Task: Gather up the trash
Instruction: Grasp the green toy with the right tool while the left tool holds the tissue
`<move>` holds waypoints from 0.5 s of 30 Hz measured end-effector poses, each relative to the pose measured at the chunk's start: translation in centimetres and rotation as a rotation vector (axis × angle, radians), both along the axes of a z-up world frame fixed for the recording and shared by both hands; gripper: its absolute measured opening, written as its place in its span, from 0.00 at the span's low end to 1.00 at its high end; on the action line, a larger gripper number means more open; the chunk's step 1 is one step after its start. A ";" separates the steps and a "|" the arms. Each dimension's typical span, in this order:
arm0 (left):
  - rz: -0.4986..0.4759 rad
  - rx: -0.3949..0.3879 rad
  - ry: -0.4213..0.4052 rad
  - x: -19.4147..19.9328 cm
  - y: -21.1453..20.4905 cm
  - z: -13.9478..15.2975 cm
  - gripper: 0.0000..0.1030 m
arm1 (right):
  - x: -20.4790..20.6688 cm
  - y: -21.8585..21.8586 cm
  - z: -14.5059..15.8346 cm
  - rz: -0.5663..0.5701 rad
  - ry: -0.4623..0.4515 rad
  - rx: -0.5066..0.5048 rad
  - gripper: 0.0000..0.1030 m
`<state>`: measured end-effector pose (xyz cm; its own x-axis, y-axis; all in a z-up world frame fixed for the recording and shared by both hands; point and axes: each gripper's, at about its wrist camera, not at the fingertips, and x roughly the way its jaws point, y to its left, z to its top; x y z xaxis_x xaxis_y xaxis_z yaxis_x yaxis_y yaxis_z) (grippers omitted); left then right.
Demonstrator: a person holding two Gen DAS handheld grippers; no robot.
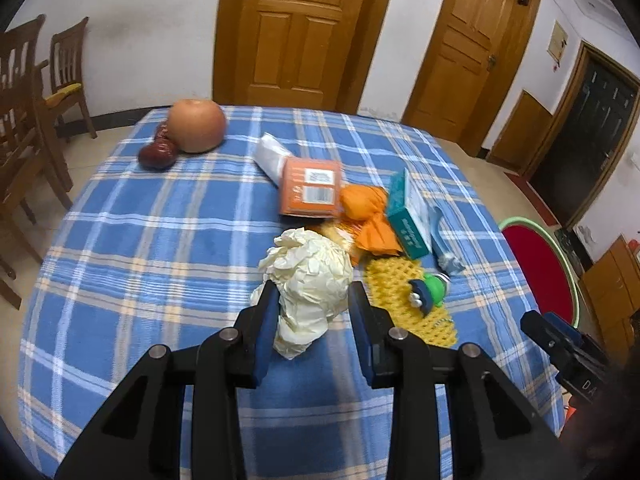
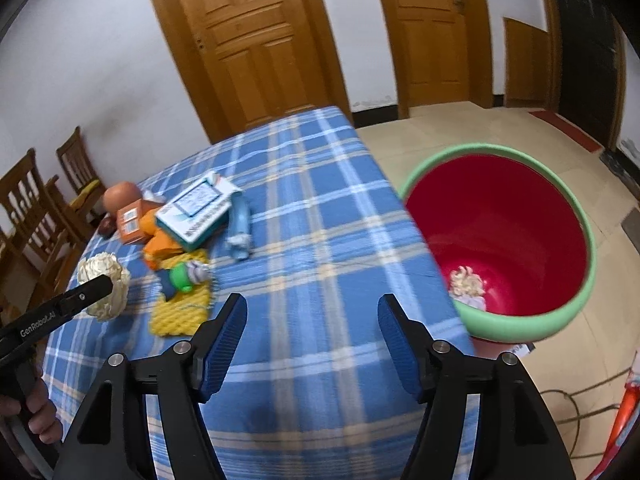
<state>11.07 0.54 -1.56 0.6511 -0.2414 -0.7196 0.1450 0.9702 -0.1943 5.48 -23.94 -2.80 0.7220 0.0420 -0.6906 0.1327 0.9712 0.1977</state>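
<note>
Closing on a crumpled wad of cream paper, the left hand-held gripper is bracketing it on both sides. Its fingers are lying against the flanks of the wad, which is filling the gap between them; whether the pads are already pressing firmly cannot be told, so the grip is being read as a loose pinch at best. The wad is resting on the table, just ahead of the jaws.

The right hand-held gripper is standing spread, with nothing between its fingers and only checked cloth beneath. Off to its right and lower, the red bin with a green rim is waiting beside the table, a scrap of paper lying at its bottom.

To do this step well, the person is probably needing to squeeze until the soft paper compresses and stops yielding, then lift straight up before carrying it across toward the bin, since a light wad can slip out of a half-set pinch. Keeping clear of the yellow mesh mat and the green toy just right of the fingertips is also worth the care.

As for writing, "GenRobot.AI" is showing on the left tool's arm in the right wrist view. The orange box is carrying a white label with a code, and the teal carton is bearing print too blurred to read.
</note>
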 end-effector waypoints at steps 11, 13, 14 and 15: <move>0.087 0.010 0.011 -0.1 3.4 -0.8 0.34 | 2.8 5.0 -0.1 0.132 0.031 -0.018 0.69; 0.098 0.002 0.017 -0.1 4.0 -1.0 0.34 | 3.4 5.7 -0.3 0.149 0.040 -0.019 0.69; 0.102 0.001 0.020 -0.1 4.2 -1.2 0.34 | 3.7 6.0 -0.3 0.157 0.044 -0.021 0.69; 0.105 -0.001 0.022 -0.1 4.4 -1.2 0.34 | 3.9 6.3 -0.4 0.165 0.047 -0.022 0.69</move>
<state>11.01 4.91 -2.81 0.6567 -0.1733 -0.7340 0.0381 0.9796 -0.1972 9.41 -17.60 -3.20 0.6731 0.1417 -0.7258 -0.0202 0.9846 0.1735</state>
